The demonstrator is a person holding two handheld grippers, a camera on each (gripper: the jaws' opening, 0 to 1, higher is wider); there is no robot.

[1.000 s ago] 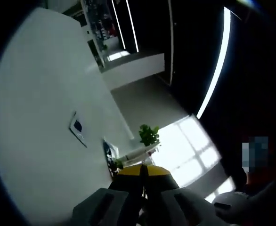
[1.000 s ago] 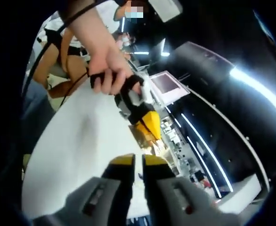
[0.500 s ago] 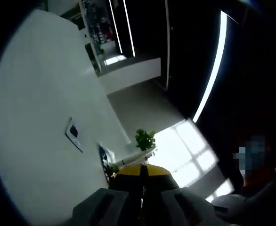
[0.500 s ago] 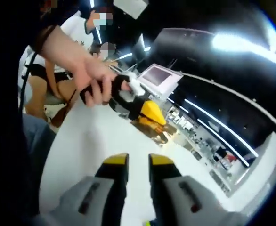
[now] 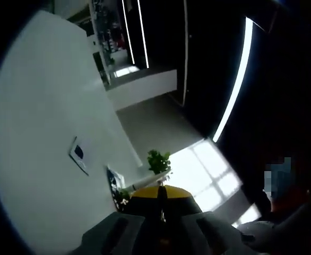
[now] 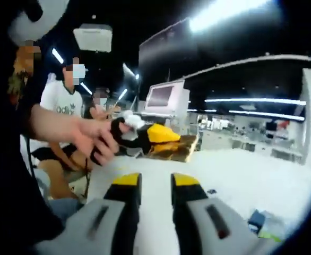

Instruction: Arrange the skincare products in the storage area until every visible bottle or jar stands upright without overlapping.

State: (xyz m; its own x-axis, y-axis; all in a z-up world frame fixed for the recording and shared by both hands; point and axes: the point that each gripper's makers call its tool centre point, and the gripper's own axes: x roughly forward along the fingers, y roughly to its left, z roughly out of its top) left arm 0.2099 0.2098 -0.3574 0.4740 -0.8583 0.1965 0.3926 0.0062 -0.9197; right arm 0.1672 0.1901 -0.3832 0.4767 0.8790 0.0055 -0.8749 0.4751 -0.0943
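Left gripper view: the left gripper (image 5: 161, 195) rises from the bottom edge with its yellow-tipped jaws pressed together, nothing visible between them. Beyond the tips a white table (image 5: 44, 117) fills the left part of the field; on it lie a small white card with a dark mark (image 5: 77, 154) and, nearer the jaws, a dark-printed packet (image 5: 113, 181). A green potted plant (image 5: 158, 160) stands past the table's edge, beside a bright window patch on the floor. Right gripper view: the right gripper (image 6: 155, 180) shows its two yellow tips parted by a narrow gap, holding nothing. Ahead, a person's hand (image 6: 94, 139) grips the left gripper (image 6: 163, 135), whose yellow tips lie together just over a shiny gold-coloured item (image 6: 172, 150) on the table (image 6: 240, 170); whether they touch it cannot be told. A small blue and green pack (image 6: 261, 222) lies at lower right. Seated people appear at the left.
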